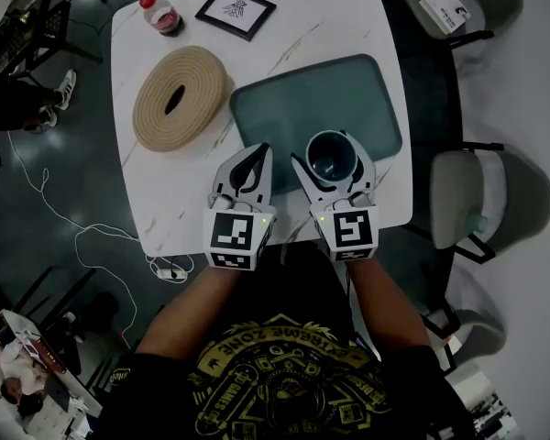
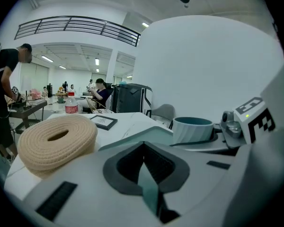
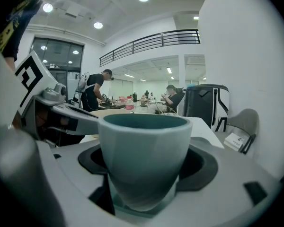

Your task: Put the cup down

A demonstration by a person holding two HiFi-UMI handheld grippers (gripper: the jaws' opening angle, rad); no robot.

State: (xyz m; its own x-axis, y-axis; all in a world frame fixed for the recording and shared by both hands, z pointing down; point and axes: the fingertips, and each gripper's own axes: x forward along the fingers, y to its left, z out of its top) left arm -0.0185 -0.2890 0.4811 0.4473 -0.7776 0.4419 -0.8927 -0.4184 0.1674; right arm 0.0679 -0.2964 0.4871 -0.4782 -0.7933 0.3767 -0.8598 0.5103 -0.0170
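right gripper [image 1: 332, 158] clamps cup [image 3: 144, 150] over tray [image 1: 293, 108]; left gripper [image 1: 258, 151] seemingly shut; rope coil [image 1: 202, 85] beside.

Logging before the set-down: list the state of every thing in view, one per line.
Cup: upright, empty, gripped over the tray's near edge.
Right tongs: shut on the cup.
Left tongs: shut, holding nothing.
Tray: flat on the table.
Bottle: upright, capped.
Picture frame: lying flat, face up.
Woven ring: lying flat.
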